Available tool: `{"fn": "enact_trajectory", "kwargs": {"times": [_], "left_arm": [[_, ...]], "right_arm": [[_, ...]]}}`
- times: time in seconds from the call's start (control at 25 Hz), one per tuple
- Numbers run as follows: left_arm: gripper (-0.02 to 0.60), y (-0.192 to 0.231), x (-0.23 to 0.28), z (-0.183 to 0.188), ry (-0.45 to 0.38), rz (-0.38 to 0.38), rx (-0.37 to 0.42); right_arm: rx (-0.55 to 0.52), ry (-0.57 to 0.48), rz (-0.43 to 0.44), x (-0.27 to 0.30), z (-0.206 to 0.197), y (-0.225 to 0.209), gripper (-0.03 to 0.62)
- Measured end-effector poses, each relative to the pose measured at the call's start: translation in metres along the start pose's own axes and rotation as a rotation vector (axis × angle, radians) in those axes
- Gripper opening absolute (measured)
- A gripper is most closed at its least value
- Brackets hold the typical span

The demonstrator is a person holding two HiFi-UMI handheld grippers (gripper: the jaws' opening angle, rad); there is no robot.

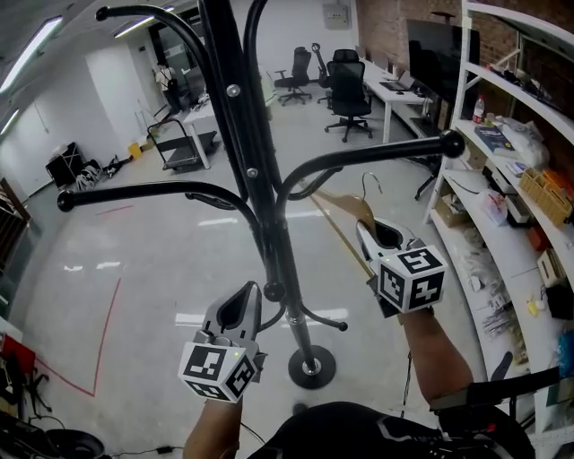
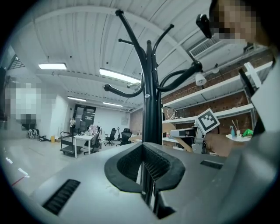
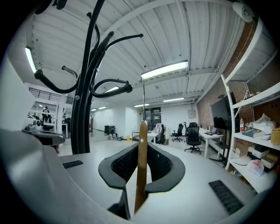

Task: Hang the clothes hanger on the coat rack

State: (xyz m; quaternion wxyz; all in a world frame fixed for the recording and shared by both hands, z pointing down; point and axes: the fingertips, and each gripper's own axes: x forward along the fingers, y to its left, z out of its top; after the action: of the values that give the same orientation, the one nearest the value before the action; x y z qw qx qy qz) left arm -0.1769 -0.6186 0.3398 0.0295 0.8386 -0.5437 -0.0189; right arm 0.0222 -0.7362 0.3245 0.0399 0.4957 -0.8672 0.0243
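While left gripper (image 1: 244, 303) is closed empty, right gripper (image 1: 368, 231) clamps hanger (image 1: 345, 204) beneath coat rack arm (image 1: 377, 158).

Open-plan office, swivel chairs (image 1: 348, 90) at white desks (image 1: 392, 93), wall shelving (image 1: 511, 179), brick wall (image 1: 381, 27), ceiling strip lights (image 3: 164, 70)

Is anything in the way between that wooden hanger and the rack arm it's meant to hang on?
Nothing visible. The right gripper is shut on the wooden hanger, whose metal hook sits close to the coat rack's right arm, with only open air between them. The pole stands off to the left.
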Motion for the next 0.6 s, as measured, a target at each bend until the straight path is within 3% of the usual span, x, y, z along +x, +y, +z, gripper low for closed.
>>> {"fn": "enact_trajectory", "kwargs": {"times": [0.36,0.6], "left_arm": [[-0.009,0.036,0.018,0.006,-0.017,0.005,-0.007],[-0.009,0.048,0.018,-0.004,-0.012,0.017,-0.029]], "right_arm": [[-0.059,-0.032,0.006,0.040,0.035,0.010,0.057],[-0.100,-0.018,0.066,0.043,0.027,0.041,0.057]]}}
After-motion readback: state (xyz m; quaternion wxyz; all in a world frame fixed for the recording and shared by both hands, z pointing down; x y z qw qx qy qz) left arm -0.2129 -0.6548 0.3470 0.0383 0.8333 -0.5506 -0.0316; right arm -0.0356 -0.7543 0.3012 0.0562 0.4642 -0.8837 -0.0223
